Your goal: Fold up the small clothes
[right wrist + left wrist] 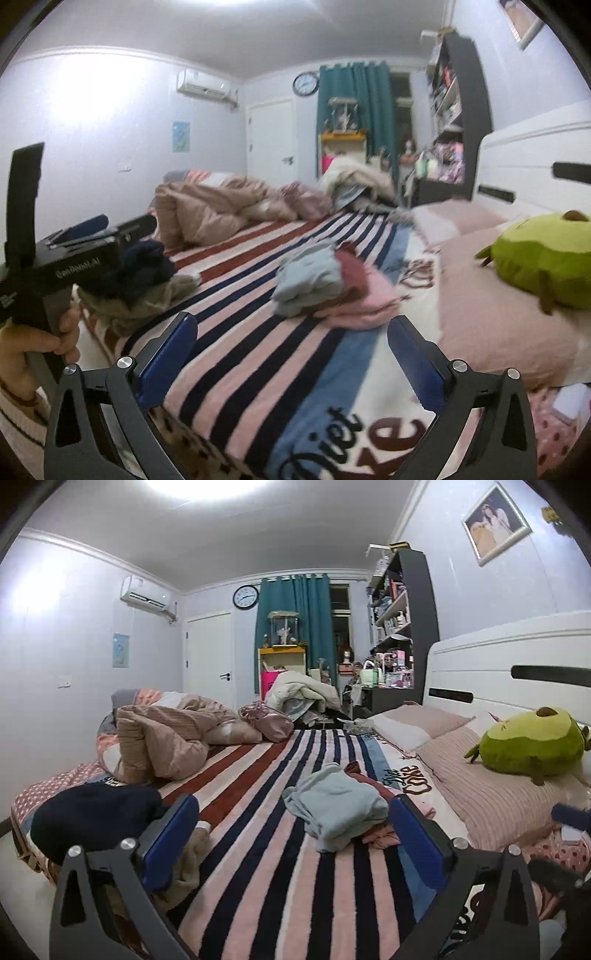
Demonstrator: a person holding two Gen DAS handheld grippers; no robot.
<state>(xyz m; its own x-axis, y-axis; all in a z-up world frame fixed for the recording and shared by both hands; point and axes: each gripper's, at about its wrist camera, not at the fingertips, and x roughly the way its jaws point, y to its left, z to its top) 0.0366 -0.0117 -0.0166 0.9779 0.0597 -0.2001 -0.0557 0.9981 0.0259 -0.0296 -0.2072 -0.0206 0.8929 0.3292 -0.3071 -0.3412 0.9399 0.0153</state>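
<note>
Fig.: bed scene, both wrist cams. Your left gripper (291, 830) hovers over the striped blanket (258, 775) w/ blue pads spread wide, nothing between them. Your right gripper (291, 350) likewise: pads far apart, holding nothing.

Light-blue garment (336, 805), crumpled, lies on the blanket at approx. 12 o'clock from the left gripper, just ahead of the pads, atop pink clothing (380, 836) w/ a dark-red piece (356, 770) behind it. From the right cam the same pile sits at 12 o'clock, further off.

Navy garment (92, 814) lies at 10 o'clock near the bed edge, on top of a beige piece (188, 864). Right cam is blurred, so fabric detail there is uncertain.

Your left hand (37, 343) on its handle shows at 9 o'clock in the right cam. Green plush toy (532, 742) rests on the pink pillow (491, 797) at 2 o'clock; rumpled quilt (166, 734) at 11 o'clock.
</note>
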